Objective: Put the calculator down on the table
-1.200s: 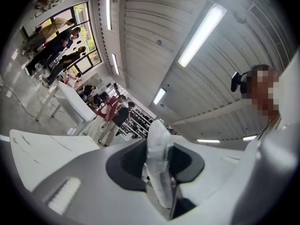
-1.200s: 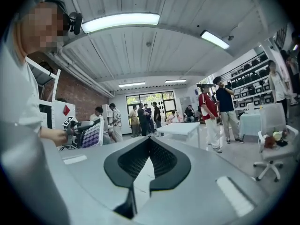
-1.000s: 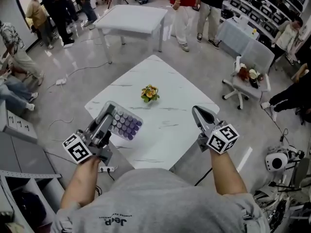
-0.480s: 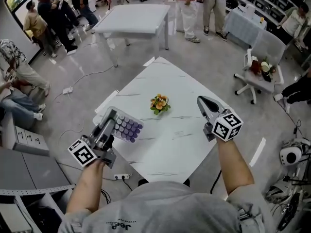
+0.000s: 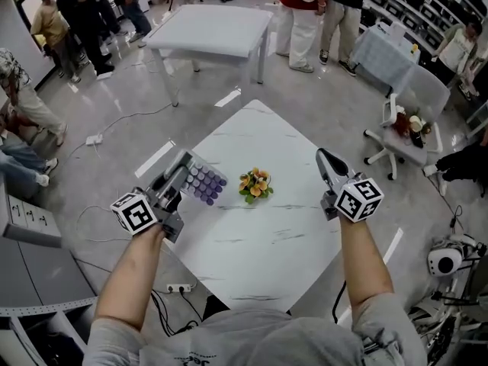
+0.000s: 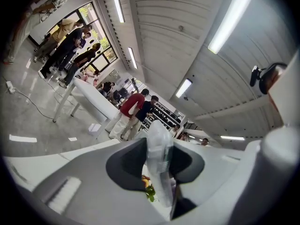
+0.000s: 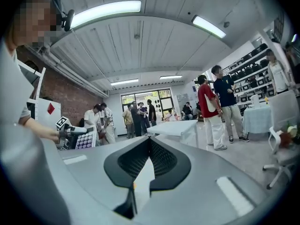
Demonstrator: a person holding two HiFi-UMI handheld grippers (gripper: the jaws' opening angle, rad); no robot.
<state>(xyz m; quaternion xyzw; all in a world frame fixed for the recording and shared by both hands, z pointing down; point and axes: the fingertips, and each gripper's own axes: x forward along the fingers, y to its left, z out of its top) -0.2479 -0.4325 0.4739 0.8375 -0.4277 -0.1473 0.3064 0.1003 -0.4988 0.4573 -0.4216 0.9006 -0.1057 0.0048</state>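
**Both arms out front, left gripper loaded**

The left forearm (image 5: 131, 269) and right forearm (image 5: 364, 261) stretch forward, bare below the sleeves. The left gripper (image 5: 177, 175) points roughly level, jaws clamped on the calculator (image 5: 203, 183). The right gripper (image 5: 324, 158), well apart from it, points level too, its jaw tips meeting with nothing between them.

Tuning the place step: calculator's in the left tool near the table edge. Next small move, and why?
Probably lower the left tool toward the white table until the calculator rests flat, before opening. The tool grips the calculator tilted in the air over the table's edge, beside the flowers, so releasing now would likely drop it.
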